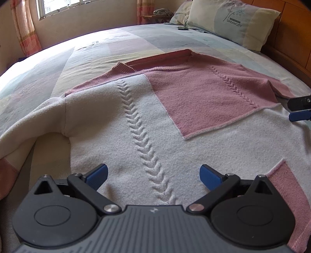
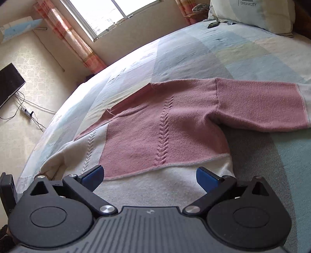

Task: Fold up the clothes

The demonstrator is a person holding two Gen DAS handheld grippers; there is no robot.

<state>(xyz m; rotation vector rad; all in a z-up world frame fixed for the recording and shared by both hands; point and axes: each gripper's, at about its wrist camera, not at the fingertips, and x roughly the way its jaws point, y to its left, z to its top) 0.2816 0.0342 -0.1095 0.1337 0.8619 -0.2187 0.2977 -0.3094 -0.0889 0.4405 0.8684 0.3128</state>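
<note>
One pink-and-white sweater [image 1: 147, 109] is spread flat on the quilted bed [image 1: 58, 64]. Two grippers, left [image 1: 153, 175] and right [image 2: 150, 175], are held spread wide above its white hem, gripping nothing. Two pillows [image 1: 233, 21] and one window [image 2: 105, 13] are noted.

The left gripper [image 1: 153, 176] has its 2 blue-padded fingers [image 1: 97, 176] spread wide with nothing between them, its black linkage arms angled outward from the grey ribbed body at the bottom of the left wrist view. The right gripper [image 2: 150, 178] is likewise spread wide and holds nothing, its 2 blue pads [image 2: 206, 179] well apart. In the left wrist view, the right gripper's tips [image 1: 299, 109] show at the right edge.
</note>
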